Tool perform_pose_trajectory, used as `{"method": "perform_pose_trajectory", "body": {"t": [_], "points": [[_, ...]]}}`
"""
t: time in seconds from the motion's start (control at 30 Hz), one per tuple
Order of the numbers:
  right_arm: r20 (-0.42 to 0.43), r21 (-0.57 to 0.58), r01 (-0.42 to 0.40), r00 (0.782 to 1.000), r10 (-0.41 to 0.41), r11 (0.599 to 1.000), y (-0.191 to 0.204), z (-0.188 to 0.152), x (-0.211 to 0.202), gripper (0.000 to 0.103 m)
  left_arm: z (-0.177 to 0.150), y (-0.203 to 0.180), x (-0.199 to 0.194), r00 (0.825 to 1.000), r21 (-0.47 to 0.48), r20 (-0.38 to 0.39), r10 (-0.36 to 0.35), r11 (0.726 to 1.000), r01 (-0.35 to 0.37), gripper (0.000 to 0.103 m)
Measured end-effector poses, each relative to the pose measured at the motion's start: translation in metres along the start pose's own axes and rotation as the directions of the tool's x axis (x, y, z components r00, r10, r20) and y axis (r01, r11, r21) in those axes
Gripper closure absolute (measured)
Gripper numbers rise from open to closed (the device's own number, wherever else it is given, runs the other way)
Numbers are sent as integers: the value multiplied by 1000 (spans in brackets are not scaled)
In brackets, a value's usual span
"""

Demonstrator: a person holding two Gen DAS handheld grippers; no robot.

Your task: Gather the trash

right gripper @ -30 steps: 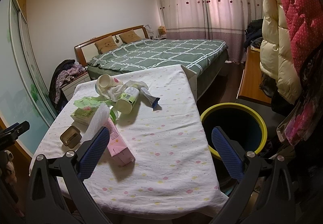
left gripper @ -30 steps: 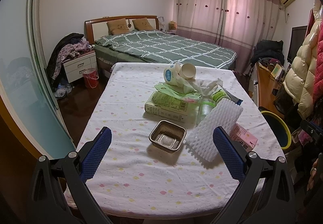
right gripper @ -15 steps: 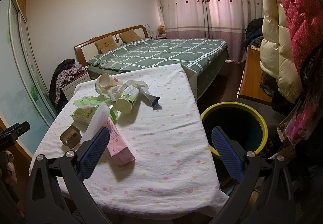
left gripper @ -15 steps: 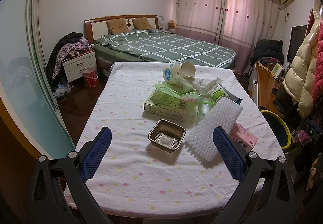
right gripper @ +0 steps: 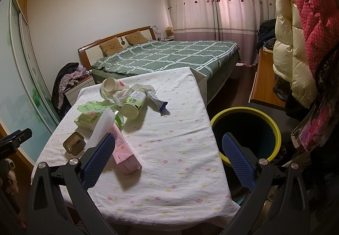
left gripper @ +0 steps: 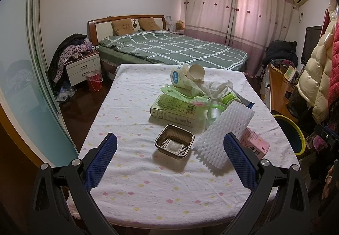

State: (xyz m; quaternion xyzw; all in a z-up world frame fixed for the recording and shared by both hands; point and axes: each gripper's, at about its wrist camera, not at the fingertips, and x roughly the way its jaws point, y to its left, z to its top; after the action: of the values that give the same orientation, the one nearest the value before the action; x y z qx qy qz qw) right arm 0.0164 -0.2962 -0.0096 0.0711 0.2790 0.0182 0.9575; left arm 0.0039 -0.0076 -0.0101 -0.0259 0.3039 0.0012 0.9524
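Both grippers' fingers (left gripper: 101,162) spread wide, empty, pink carton (right gripper: 124,153) lying flat, long axis toward right gripper (right gripper: 168,160)

Trash pile (left gripper: 190,103) on table, bin (right gripper: 245,131) beside

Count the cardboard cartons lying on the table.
2. The green carton lies mid-table behind the foil tray; the pink carton lies near the front edge, partly under the white foam sleeve. The pile may hide more.
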Motion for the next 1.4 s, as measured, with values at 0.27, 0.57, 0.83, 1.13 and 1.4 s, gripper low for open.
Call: {"method": "perform_pose_trajectory", "body": {"t": [0.27, 0.57, 0.83, 1.13, 1.4], "points": [[0, 0, 0, 1000, 0, 1000, 0, -1, 1, 6, 0, 0, 1, 1000, 0, -2, 0, 1000, 0, 4], [-4, 6, -7, 1000, 7, 1000, 0, -2, 3, 6, -1, -1, 2, 1000, -2, -7, 3, 1000, -3, 4], [-15, 26, -39, 999, 39, 999, 13, -1, 29, 6, -13, -2, 19, 999, -19, -35, -1, 1000, 0, 4], [-79, -10, -114, 990, 113, 993, 57, 4, 83, 6, -10, 8, 41, 998, -26, -67, 6, 1000, -8, 4], [-166, -69, -146, 977, 133, 987, 102, 7, 136, 7, -6, 18, 64, 996, -35, -91, -6, 999, 3, 4]]}}
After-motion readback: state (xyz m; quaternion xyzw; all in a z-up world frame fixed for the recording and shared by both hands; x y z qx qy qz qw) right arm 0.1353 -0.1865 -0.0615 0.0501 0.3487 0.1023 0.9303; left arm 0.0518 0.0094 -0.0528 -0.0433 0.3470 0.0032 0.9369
